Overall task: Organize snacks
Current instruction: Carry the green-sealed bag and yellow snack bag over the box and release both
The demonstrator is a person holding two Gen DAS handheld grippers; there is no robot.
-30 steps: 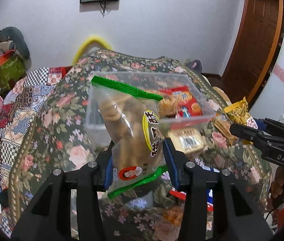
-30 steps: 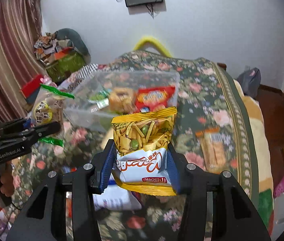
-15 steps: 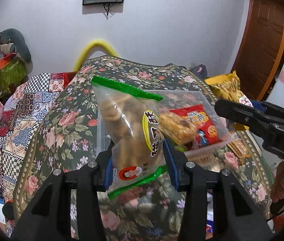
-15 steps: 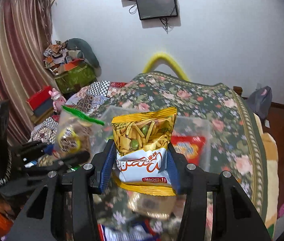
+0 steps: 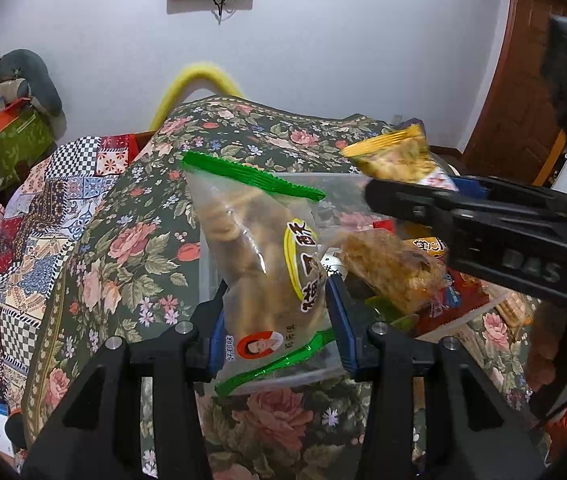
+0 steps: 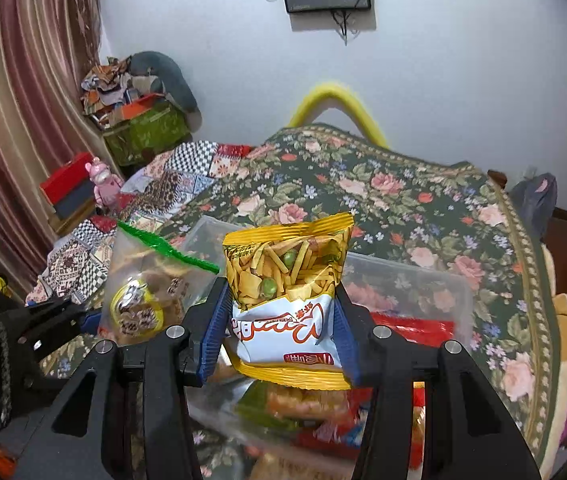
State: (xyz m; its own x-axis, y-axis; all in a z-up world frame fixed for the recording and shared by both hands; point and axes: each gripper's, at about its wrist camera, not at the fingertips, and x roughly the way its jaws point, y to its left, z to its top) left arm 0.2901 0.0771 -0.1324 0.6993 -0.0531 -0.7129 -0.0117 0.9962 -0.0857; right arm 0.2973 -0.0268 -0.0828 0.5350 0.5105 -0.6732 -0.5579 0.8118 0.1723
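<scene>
Left wrist view: the left gripper (image 5: 277, 328) holds a clear cookie bag with green seals (image 5: 259, 264) upright, its blue-padded fingers (image 5: 216, 334) pressed in on the bag's lower sides at a narrow spread. The bag hangs in the air over the near-left end of the clear plastic bin (image 5: 203, 276), which sits on the floral-covered table (image 5: 131, 240). This looks like a carry for dropping the bag into the bin with the other snacks. Inside the bin lie a crispy snack pack (image 5: 387, 268) and a red snack packet (image 5: 455, 300). From the right, the right gripper (image 5: 403, 196) reaches in over the bin with the yellow pea-and-stick snack bag (image 5: 395, 156); both bags seem bound for the same container, so the two could crowd each other above it.

Right wrist view: the right gripper (image 6: 283, 328) pinches the yellow pea-and-stick snack bag (image 6: 287, 276) by its white lower half, fingers (image 6: 215, 328) close together and squeezing the pack so that it stands up. It is over the clear plastic bin (image 6: 455, 292), with the red snack packet (image 6: 419, 326) visible beyond and blurred packs below. To the left, the left gripper (image 6: 87, 320) carries the clear cookie bag with green seals (image 6: 143, 284) just beside the bin's left edge. The floral-covered table (image 6: 403, 200) stretches away behind.
</scene>
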